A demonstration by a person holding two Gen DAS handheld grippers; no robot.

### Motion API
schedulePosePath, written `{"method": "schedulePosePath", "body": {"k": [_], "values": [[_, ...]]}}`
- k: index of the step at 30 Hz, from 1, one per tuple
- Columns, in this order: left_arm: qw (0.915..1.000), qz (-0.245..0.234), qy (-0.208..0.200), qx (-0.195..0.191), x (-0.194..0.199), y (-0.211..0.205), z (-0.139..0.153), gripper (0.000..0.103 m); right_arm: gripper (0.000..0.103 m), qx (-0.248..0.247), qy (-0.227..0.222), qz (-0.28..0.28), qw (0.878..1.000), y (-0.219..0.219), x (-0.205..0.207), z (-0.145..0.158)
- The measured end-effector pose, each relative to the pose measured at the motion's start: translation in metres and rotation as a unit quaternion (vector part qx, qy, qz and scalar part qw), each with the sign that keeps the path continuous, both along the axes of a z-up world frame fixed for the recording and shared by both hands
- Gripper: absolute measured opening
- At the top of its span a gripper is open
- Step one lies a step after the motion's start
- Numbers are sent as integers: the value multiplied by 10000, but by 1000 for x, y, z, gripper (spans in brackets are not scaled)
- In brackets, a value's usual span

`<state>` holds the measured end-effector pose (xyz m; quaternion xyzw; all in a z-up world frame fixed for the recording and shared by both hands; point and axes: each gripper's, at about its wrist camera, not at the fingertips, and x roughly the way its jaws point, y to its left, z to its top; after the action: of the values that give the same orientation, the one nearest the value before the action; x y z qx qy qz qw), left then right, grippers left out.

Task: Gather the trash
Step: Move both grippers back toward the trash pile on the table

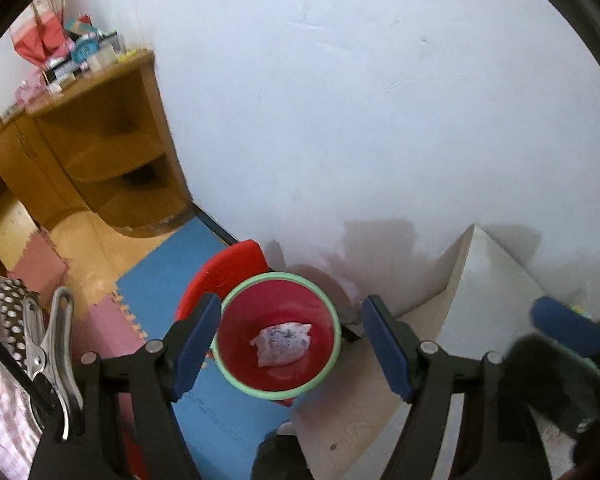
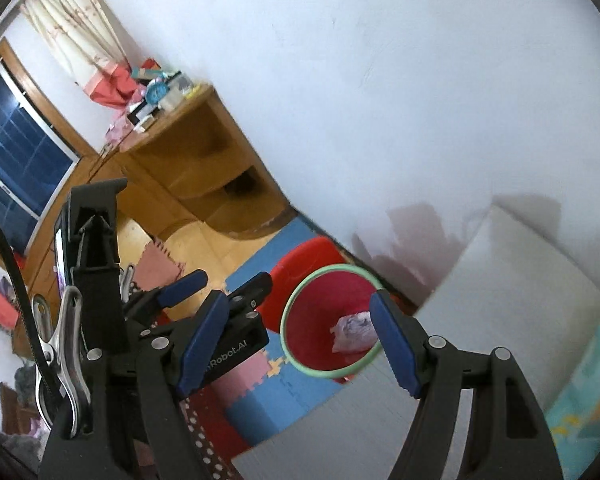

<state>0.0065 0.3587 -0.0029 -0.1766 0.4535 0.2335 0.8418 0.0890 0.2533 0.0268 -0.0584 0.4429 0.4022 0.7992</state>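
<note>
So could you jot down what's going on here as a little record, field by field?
bin: red waste bin with green rim, on the blue foam floor mat by the white wall
contents: one crumpled white wad of paper at the bottom
left gripper: open, empty, above the bin
right gripper: open, empty
behind bin: red lid
background: wooden desk with clutter on top

Soft, even daylight — faint grey shadows on the wall (image 1: 380, 120), fisheye-bent edges, slight motion blur.
</note>
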Motion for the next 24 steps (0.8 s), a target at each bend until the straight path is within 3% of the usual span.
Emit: {"method": "schedulePosePath", "body": {"k": [8, 15, 19, 24], "values": [[9990, 402, -155, -131, -13, -26, 32, 76, 75, 326, -444, -203, 9983, -79, -30, 43], [9989, 408, -206, -36, -25, -92, 64, 77, 75, 506, -546, -315, 9967, -189, -25, 58], [9998, 169, -111, -24, -29, -142, 60, 77, 75, 384, -619, -590, 9956, -246, -16, 53], [9994, -150, 48, -309, -28, -197, 42, 77, 75, 275, -512, -1087, 9924, -308, -3, 41]]}}
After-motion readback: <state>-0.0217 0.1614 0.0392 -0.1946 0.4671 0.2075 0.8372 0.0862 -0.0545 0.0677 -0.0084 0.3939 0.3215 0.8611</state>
